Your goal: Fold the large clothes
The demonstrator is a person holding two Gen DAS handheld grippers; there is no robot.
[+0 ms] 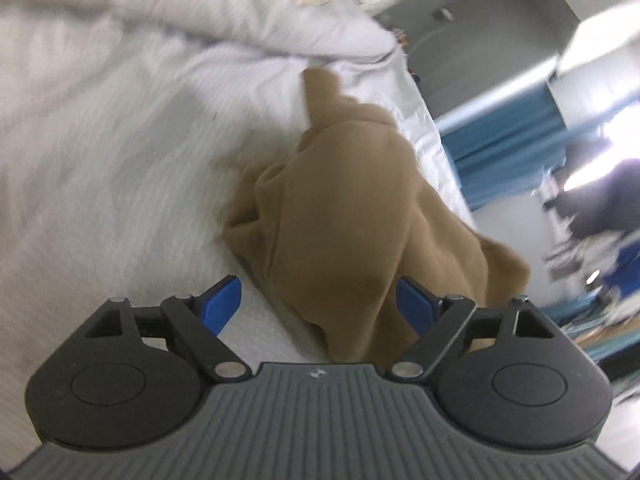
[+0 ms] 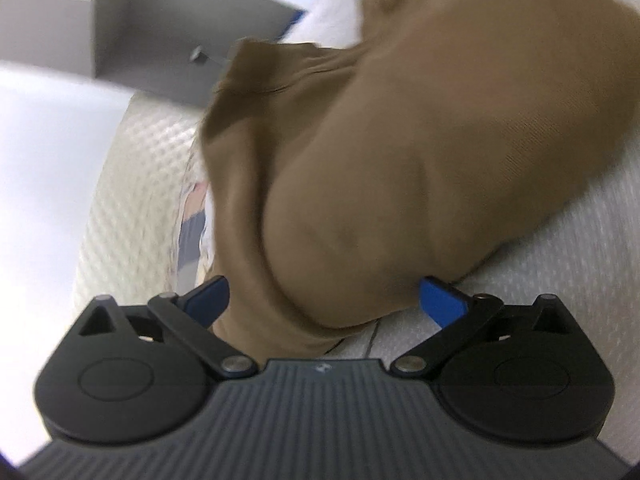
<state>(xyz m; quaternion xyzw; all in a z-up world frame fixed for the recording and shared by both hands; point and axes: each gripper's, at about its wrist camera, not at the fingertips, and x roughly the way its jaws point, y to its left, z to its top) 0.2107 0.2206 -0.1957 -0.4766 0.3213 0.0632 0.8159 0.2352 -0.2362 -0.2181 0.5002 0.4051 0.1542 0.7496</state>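
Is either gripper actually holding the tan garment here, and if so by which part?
Neither. The left gripper and right gripper both stand open around bunched folds of the tan garment, pads not pressing it.

The right gripper (image 2: pixel 324 300) fills the lower part of the right wrist view, its dark grey ribbed body flanked by two black round housings. Its blue fingertips (image 2: pixel 442 300) stand wide apart — no pad presses on anything. Between and beyond them lies a tan garment (image 2: pixel 400 152), bunched into a rounded heap with soft folds; its near edge sags down between the jaws toward the gripper body. The garment rests on a white textured cover (image 2: pixel 560 280), woven in a small raised pattern. At the left, the cover's rounded edge drops away — a grey box-like shape (image 2: pixel 160 40) shows beyond it. The whole picture is blurred.
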